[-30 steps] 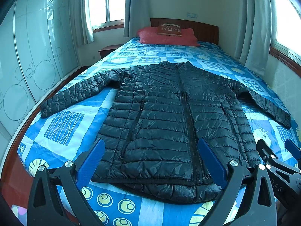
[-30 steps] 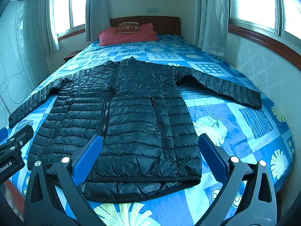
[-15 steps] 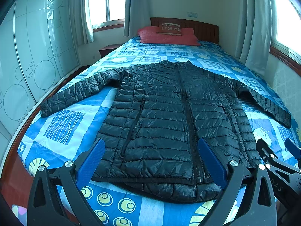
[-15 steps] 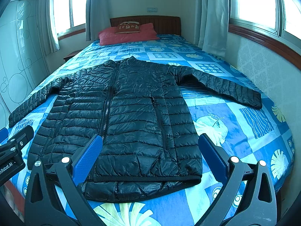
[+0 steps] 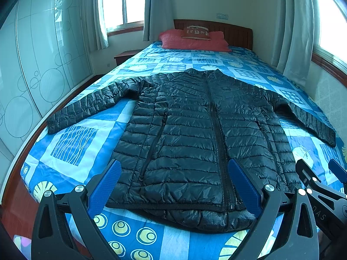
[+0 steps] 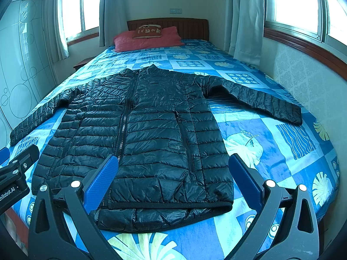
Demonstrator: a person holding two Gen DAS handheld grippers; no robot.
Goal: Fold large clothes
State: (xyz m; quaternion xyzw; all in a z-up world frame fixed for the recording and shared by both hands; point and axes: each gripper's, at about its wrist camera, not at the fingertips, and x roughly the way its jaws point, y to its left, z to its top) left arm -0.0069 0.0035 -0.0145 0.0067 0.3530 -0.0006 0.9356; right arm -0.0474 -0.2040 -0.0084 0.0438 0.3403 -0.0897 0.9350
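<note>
Black puffer jacket lies flat on the bed, zipped, collar far, hem nearest you. Left gripper and right gripper hover wide open, empty; each sleeve extends toward its own side.

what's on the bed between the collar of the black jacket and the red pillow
Nothing but bare blue patterned bedspread. The right wrist view shows the stretch from the black jacket collar to the red pillow with nothing lying on it.
</note>
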